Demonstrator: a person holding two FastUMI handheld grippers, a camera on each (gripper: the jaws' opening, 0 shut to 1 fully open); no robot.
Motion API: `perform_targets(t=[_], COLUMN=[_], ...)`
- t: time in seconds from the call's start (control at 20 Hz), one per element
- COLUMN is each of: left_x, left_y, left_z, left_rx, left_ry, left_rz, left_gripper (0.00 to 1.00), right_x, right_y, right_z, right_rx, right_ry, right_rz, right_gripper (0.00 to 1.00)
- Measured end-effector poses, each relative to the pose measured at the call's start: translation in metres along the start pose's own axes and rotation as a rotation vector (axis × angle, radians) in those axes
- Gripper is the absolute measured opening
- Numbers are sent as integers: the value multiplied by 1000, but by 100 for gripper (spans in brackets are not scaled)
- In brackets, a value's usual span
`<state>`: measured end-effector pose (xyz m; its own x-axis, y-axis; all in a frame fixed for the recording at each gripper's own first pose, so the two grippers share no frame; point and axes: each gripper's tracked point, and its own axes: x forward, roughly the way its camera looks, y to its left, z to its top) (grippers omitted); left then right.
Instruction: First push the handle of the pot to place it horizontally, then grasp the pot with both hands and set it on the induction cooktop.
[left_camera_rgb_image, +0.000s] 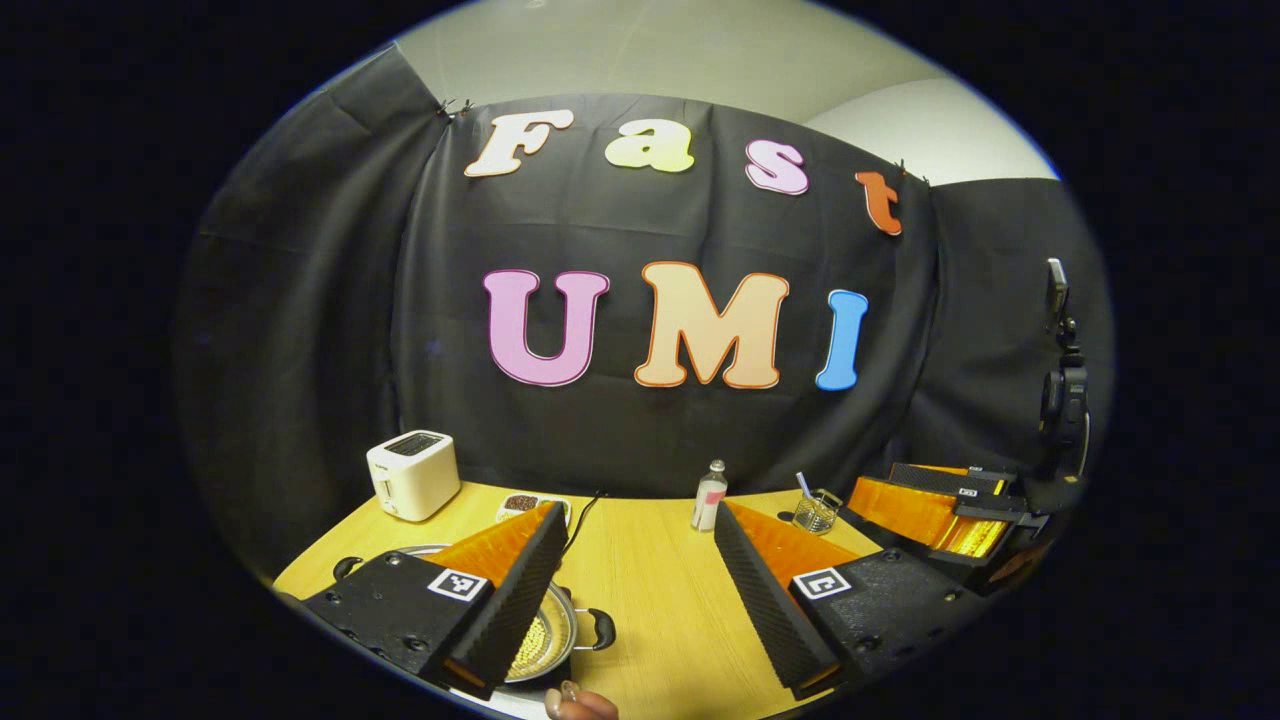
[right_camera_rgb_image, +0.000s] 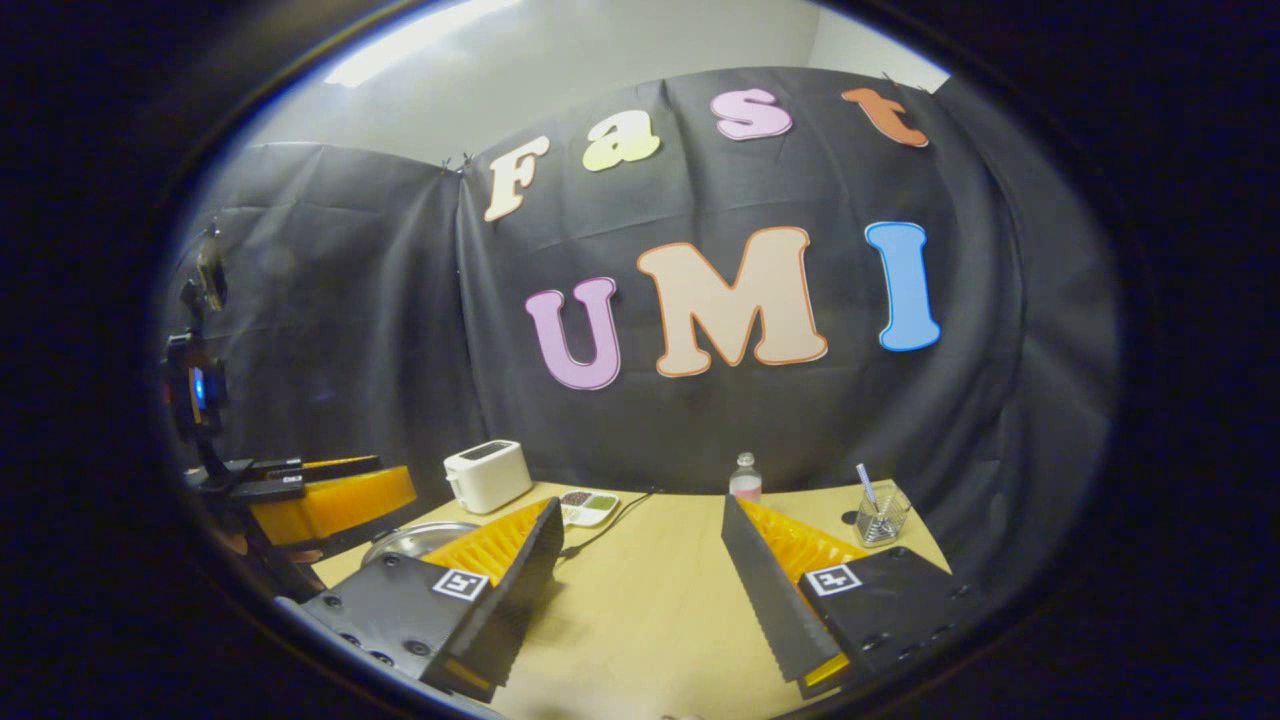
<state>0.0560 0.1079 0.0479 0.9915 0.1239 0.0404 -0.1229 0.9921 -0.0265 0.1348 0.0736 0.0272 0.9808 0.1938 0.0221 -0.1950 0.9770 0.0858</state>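
Observation:
A steel pot (left_camera_rgb_image: 548, 632) with pale grains inside sits low in the left gripper view, partly hidden under my left gripper's left finger. One black side handle (left_camera_rgb_image: 600, 628) sticks out to the right, another (left_camera_rgb_image: 345, 567) to the far left. My left gripper (left_camera_rgb_image: 638, 512) is open above the table with nothing between its fingers. In the right gripper view my right gripper (right_camera_rgb_image: 640, 505) is also open and holds nothing. The pot's rim (right_camera_rgb_image: 415, 538) shows behind its left finger. A pale edge (left_camera_rgb_image: 505, 702) lies under the pot; I cannot tell what it is.
A white toaster (left_camera_rgb_image: 412, 474) stands at the back left, beside a small divided dish (left_camera_rgb_image: 522, 503) and a black cable (left_camera_rgb_image: 583, 515). A bottle (left_camera_rgb_image: 709, 495) and a glass holding a utensil (left_camera_rgb_image: 817, 510) stand at the back. A fingertip (left_camera_rgb_image: 575, 705) shows at the bottom edge.

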Motion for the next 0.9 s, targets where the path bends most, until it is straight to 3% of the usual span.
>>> perform_targets(t=[0.1, 0.15, 0.2, 0.4, 0.65, 0.8, 0.9], left_x=[-3, -4, -7, -9, -8, -5, -2], left_y=[-5, -6, -8, -8, -11, -14, -16], left_z=[1, 2, 2, 0, -1, 2, -1], left_rx=[-10, -23, -34, -39, -11, -36, -33], left_ry=[1, -3, -5, 0, 23, 16, 29], left_rz=[11, 18, 24, 45, -14, -55, -86], left_gripper=[97, 97, 96, 96, 94, 99, 97], right_x=[-3, -5, -6, -7, -15, -20, -22], right_y=[-4, -5, -6, -7, -10, -10, -13], right_z=[-3, -4, -5, -5, -1, 7, 6], right_rx=[-3, -9, -13, 4, 16, 4, 4], right_ry=[9, 14, 17, 24, 12, -28, -33], right_rz=[7, 12, 18, 23, -42, -79, -112], right_gripper=[94, 99, 94, 94, 93, 94, 98])
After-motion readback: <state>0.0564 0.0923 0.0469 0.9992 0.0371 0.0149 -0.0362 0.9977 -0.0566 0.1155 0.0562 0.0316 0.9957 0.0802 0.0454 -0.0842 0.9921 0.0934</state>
